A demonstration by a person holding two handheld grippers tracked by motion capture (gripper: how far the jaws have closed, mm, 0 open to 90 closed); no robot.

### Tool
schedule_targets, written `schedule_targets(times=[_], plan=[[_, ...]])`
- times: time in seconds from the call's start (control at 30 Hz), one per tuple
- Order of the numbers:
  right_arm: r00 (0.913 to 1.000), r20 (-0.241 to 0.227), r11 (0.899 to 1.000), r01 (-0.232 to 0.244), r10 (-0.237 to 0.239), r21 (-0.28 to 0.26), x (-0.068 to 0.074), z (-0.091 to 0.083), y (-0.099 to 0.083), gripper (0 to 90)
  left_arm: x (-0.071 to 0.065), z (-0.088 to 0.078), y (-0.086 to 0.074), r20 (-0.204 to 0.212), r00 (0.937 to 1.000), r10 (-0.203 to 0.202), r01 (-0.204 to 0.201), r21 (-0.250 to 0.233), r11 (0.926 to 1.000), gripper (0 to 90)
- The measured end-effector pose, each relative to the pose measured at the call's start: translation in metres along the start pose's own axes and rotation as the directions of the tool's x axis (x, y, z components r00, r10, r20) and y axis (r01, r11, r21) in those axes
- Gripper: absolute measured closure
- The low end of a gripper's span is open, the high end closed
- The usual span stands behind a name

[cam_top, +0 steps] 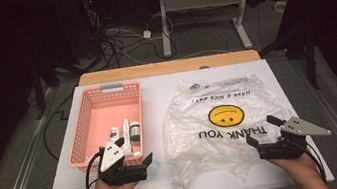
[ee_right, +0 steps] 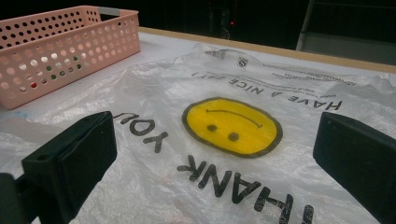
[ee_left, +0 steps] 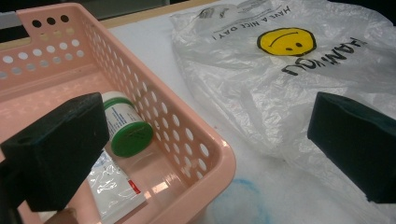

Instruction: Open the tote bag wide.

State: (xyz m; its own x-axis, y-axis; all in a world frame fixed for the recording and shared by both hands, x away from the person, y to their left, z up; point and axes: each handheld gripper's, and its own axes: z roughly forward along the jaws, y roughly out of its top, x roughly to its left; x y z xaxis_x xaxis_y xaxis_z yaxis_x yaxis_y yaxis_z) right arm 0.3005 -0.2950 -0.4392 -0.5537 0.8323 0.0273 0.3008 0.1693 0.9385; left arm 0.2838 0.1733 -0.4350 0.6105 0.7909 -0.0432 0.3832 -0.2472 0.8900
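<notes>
Left hand-held gripper [cam_top: 135,152] wide, empty, at basket [cam_top: 88,104] near corner; bottle [ee_left: 125,123] + tube [ee_left: 114,184] lie inside. Right hand-held gripper [cam_top: 261,132] wide, empty, over bag [cam_top: 220,117] edge on surface [cam_top: 155,89]. Risk: thin film slips from the pads; bag mouth stays flat, items catch.

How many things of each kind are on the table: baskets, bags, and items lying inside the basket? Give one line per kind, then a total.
Pink basket: 1
Clear plastic bag with a yellow smiley: 1
Items in the basket: 3, namely a green-capped bottle, a white tube and a small white container
Total: 5
</notes>
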Motion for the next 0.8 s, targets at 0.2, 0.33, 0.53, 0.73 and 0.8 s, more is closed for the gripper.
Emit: schedule_targets(times=[0.2,0.33,0.53,0.73,0.8], plan=[[0.9998,0.005,1.000,0.018,-0.018,-0.001,0.001,0.000,0.001,0.0,0.000,0.000,0.000,0.001,1.0000,-0.004,0.004,-0.003,1.0000,0.0],[0.9995,0.013,1.000,0.030,-0.030,-0.001,0.001,-0.001,0.001,0.0,0.001,0.000,0.000,0.001,1.0000,-0.010,0.010,-0.006,0.9999,0.0],[0.9994,0.027,1.000,0.020,-0.020,0.000,-0.001,-0.005,0.002,0.0,0.000,0.001,0.001,0.001,1.0000,-0.010,0.010,-0.006,0.9999,0.0],[0.9987,0.045,1.000,0.024,-0.024,0.010,-0.005,-0.009,0.001,0.2,0.001,0.001,0.002,0.002,1.0000,-0.005,0.005,-0.003,1.0000,0.0],[0.9983,0.053,1.000,0.021,-0.022,0.013,-0.008,-0.011,0.001,0.3,0.001,0.002,0.002,0.003,1.0000,-0.004,0.004,-0.001,1.0000,0.0]])
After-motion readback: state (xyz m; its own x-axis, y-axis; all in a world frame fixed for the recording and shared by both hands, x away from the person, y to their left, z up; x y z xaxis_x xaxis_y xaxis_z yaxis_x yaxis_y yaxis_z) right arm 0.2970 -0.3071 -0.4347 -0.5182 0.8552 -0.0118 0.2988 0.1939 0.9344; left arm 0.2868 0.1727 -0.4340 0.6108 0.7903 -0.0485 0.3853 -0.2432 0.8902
